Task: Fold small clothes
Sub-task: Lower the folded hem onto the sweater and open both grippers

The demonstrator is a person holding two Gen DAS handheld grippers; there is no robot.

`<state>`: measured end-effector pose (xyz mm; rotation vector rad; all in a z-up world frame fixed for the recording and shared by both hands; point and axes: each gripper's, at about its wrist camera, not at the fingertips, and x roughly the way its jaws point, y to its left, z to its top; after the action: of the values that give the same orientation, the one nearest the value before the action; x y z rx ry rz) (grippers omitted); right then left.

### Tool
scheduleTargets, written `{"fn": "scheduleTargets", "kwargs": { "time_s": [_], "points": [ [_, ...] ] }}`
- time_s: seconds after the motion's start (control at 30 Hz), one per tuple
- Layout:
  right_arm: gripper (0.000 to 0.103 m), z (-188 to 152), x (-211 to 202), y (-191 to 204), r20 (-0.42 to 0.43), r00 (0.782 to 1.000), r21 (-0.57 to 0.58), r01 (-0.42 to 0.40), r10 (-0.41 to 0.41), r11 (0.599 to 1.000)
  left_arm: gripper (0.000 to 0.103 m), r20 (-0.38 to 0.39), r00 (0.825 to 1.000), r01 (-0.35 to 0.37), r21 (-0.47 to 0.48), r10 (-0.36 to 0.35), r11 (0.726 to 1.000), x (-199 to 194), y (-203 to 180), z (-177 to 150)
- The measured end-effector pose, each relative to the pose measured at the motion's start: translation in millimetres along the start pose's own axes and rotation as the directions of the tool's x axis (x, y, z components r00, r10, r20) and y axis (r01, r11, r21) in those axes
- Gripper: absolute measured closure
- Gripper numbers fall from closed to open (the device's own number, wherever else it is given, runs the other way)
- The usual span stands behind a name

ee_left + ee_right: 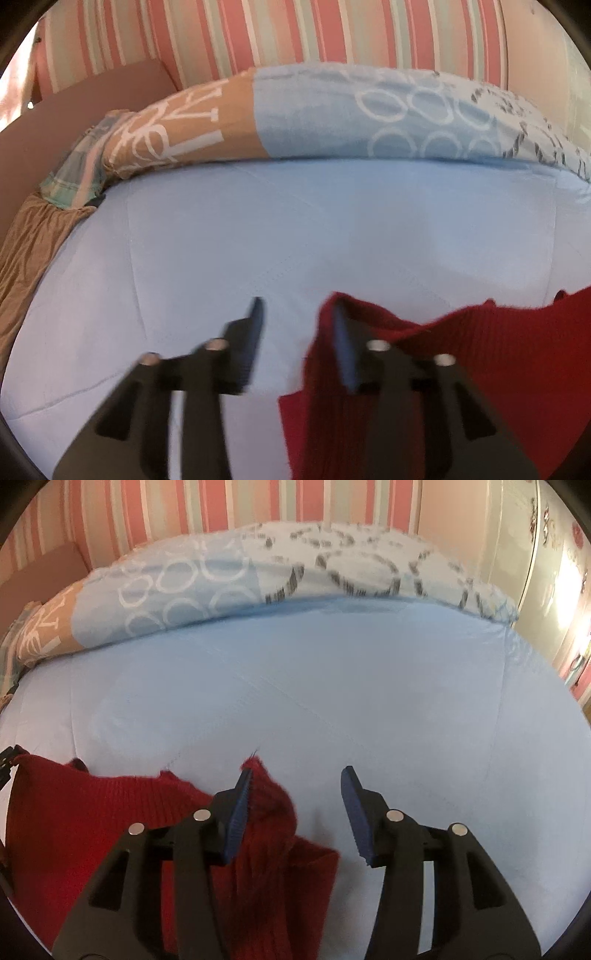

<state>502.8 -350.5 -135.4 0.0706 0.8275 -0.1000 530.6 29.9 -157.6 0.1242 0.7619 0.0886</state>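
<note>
A red knit garment (498, 354) lies on the light blue bed sheet (295, 229). In the left wrist view my left gripper (299, 310) is open; the garment's left corner drapes over its right finger (345, 347), and the left finger is over bare sheet. In the right wrist view the same red garment (92, 819) spreads to the lower left. My right gripper (297, 779) is open; the garment's right corner bunches against its left finger (238, 808), and the right finger (356, 812) is over bare sheet.
A rolled duvet (332, 118) with blue, tan and white printed panels lies across the far side of the bed, also in the right wrist view (258, 576). Pink striped wallpaper (258, 33) is behind. A tan cloth (29, 243) hangs at the left edge.
</note>
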Motion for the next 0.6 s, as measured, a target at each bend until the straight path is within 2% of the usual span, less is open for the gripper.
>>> {"fn": "scheduleTargets", "kwargs": {
  "time_s": [0.03, 0.1, 0.2, 0.27, 0.37, 0.47, 0.6],
  "points": [
    [0.054, -1, -9, 0, 0.032, 0.999, -0.006, -0.011, 0.012, 1.0, 0.051, 0.021, 1.0, -0.004, 0.0, 0.004, 1.0, -7, 3, 2],
    [0.054, -5, -23, 3, 0.053, 0.999, -0.05, -0.007, 0.009, 0.999, 0.035, 0.049, 0.999, -0.014, 0.0, 0.014, 1.0, -20, 9, 3],
    [0.05, -19, -35, 4, 0.067, 0.997, -0.107, 0.035, -0.028, 0.994, 0.028, 0.078, 0.997, 0.0, -0.006, 0.001, 1.0, -44, 16, 2],
    [0.05, -28, -34, -4, 0.057, 0.997, -0.084, 0.048, -0.043, 0.995, 0.025, 0.089, 0.996, -0.002, -0.005, 0.003, 1.0, -54, 20, 2],
    [0.05, -34, -32, -14, 0.039, 0.998, -0.042, 0.045, -0.043, 0.998, 0.022, 0.064, 0.998, -0.015, -0.02, 0.016, 1.0, -54, 28, 7],
    [0.05, -37, -36, -7, 0.042, 0.999, -0.065, 0.023, -0.02, 0.998, 0.022, 0.031, 1.0, -0.003, -0.023, 0.004, 1.0, -44, 32, 17],
    [0.05, -33, -39, 3, 0.057, 0.998, -0.084, 0.019, -0.014, 0.996, 0.021, 0.016, 1.0, -0.008, 0.074, 0.007, 0.997, -32, 17, 28]
  ]
}}
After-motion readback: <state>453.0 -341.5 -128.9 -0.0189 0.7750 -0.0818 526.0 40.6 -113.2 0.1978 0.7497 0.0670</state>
